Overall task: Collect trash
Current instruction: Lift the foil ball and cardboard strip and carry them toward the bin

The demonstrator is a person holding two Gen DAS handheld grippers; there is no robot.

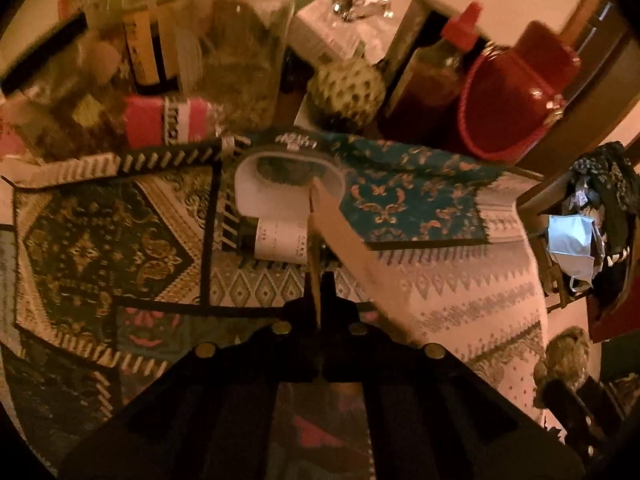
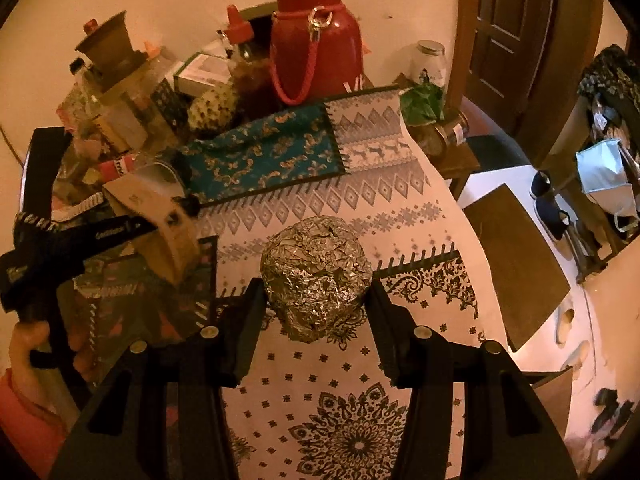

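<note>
left wrist view: left gripper (image 1: 320, 280) clamped on a thin cardboard piece (image 1: 344, 232) above the patterned tablecloth (image 1: 460, 304). right gripper (image 2: 318, 280) grips a crumpled foil ball (image 2: 316, 276) over the cloth.

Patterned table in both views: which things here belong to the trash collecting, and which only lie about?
Trash job:
- crumpled silver foil ball, in right gripper
- flat brown cardboard piece, in left gripper
- curled white receipt

Lying about:
- big red flask
- red-capped sauce bottle
- blue face mask
</note>
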